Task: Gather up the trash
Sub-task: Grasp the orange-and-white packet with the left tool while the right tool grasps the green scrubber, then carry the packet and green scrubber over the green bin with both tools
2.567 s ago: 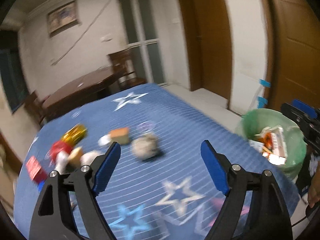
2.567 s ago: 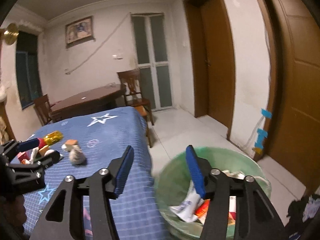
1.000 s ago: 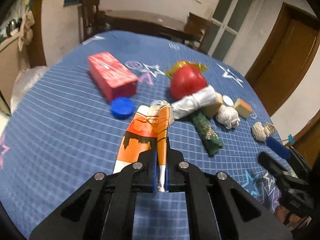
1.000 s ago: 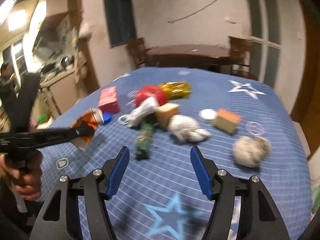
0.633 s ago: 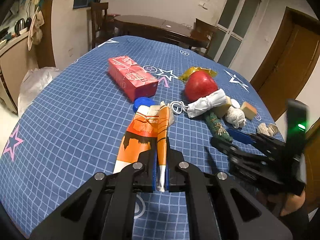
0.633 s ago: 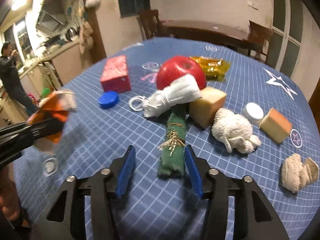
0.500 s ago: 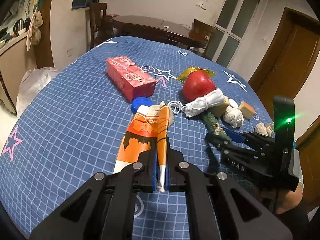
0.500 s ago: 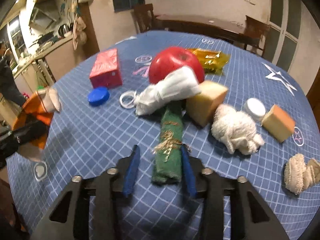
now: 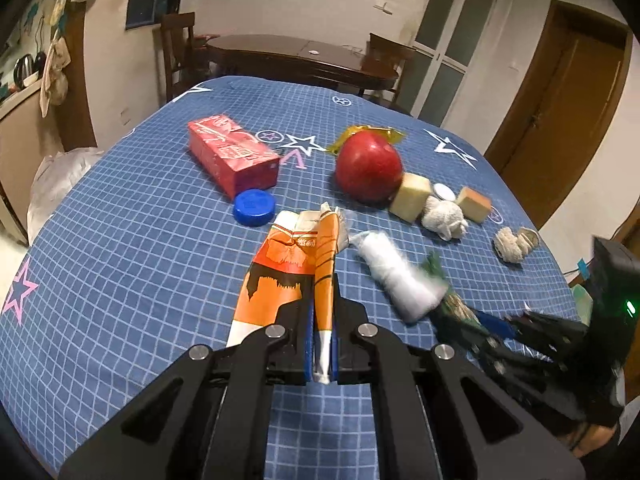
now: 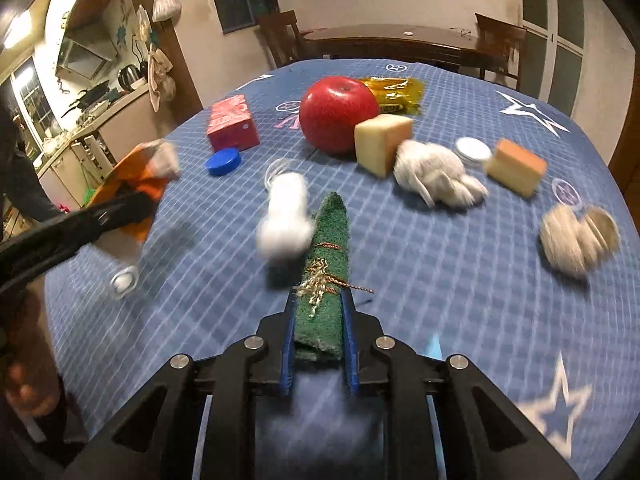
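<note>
While the blue star-printed tablecloth (image 10: 460, 264) carried most of the clutter, the way around the two held pieces was crowded: a red apple (image 10: 338, 114) sat against a pale cheese-coloured block (image 10: 382, 142), with a yellow wrapper (image 10: 394, 94) behind it, a white crumpled wad (image 10: 434, 176), a white cap (image 10: 474, 150), an orange-topped block (image 10: 516, 166) and a beige crumpled ball (image 10: 574, 240) strung out to the right, and a red carton (image 10: 232, 122) and blue cap (image 10: 223, 162) to the left. A white rolled bundle (image 10: 286, 216) lay just beside the green roll (image 10: 322, 276), touching its left edge and blurred. Half a second earlier that bundle lay across the far end of the green roll against the apple; now it sat nearer, clear of the apple. The right gripper (image 10: 318, 354) had just been closing and its blue pads pinched the near end of the green roll, which a second ago lay free ahead of spread jaws. The roll's long axis ran straight away from the gripper, its tapered tip toward the apple, gold thread round its middle. The left gripper (image 9: 320, 354) was pressed together on an orange flattened carton (image 9: 294, 280), as before, its long axis pointing forward toward the blue cap.
</note>
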`<state>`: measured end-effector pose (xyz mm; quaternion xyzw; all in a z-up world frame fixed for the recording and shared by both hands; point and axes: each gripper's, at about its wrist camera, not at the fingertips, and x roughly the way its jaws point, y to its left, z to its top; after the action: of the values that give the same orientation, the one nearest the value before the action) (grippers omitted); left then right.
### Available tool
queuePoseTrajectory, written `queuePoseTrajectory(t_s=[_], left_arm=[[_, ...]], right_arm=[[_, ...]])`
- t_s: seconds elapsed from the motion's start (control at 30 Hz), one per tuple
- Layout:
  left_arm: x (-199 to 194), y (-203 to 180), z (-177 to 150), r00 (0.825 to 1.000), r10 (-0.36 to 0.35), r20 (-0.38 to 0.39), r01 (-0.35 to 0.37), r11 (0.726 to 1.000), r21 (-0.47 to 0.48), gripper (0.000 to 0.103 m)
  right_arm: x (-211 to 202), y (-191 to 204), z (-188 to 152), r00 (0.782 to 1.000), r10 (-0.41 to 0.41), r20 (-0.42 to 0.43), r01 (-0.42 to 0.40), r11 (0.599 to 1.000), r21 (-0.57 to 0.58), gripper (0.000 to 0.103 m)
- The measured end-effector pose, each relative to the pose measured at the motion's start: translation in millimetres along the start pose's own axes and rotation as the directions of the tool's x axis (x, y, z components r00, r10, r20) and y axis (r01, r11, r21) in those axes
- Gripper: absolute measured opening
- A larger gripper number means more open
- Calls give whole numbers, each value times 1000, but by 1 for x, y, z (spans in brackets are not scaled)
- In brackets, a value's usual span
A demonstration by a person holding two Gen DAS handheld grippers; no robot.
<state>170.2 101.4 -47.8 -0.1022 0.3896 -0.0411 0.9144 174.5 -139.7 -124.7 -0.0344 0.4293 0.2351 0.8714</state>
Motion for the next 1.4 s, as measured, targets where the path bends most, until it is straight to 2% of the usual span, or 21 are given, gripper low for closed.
queuePoseTrajectory(t_s=[0.27, 0.43, 0.5, 0.67, 1.0, 1.27, 1.4], left_arm=[[-2, -24, -8, 1000, -2, -3, 2, 998, 56, 4], [-8, -50, -13, 1000, 6, 19, -8, 994, 112, 4], [-10, -59, -16, 999, 21, 34, -26, 991, 132, 4], [-13, -78, -23, 997, 49, 54, -57, 982, 177, 4], [-16, -103, -27, 994, 71, 88, -90, 966, 240, 4], [-20, -144, -19, 991, 29, 129, -69, 946, 318, 4], [-18, -174, -13, 990, -9, 142, -43, 930, 365, 4]], right_arm=[[-73, -14, -54, 990, -84, 110, 73, 993, 96, 21], [-105, -17, -68, 971, -136, 197, 109, 984, 142, 21], [-111, -15, -70, 966, -134, 222, 102, 983, 152, 21], [-121, -5, -75, 944, -190, 272, 157, 978, 138, 21], [-135, -13, -78, 919, -242, 313, 191, 964, 183, 21], [-168, -35, -82, 878, -320, 356, 247, 940, 235, 21], [-194, -59, -86, 846, -382, 372, 288, 914, 285, 21]])
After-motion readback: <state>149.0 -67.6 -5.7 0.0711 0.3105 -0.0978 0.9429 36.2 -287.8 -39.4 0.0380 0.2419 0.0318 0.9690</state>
